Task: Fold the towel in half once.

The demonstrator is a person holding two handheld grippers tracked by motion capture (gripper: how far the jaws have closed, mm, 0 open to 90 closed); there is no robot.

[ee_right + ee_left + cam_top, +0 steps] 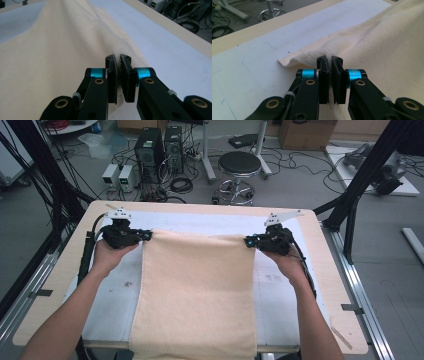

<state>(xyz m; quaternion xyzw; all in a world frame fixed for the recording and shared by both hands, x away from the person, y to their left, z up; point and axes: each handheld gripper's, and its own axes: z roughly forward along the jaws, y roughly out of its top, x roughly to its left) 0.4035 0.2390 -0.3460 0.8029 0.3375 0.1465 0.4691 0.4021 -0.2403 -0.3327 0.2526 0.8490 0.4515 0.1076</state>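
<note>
Towel (197, 290): cream terry cloth, nubby and matt. Surface (320, 265): pale wood rim, smooth, with a matt white sheet (107, 305) on top, faintly scuffed. Tongs (329, 65): matt black plastic, glossy blue metal collars, brass-looking rivets.

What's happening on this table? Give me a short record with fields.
Item: cream towel spread on the white mat, near end hanging over the table's edge
Left gripper: fingers shut on the towel's far left corner
Right gripper: fingers shut on the far right corner
Far edge: raised off the mat
Table: light wood
</note>
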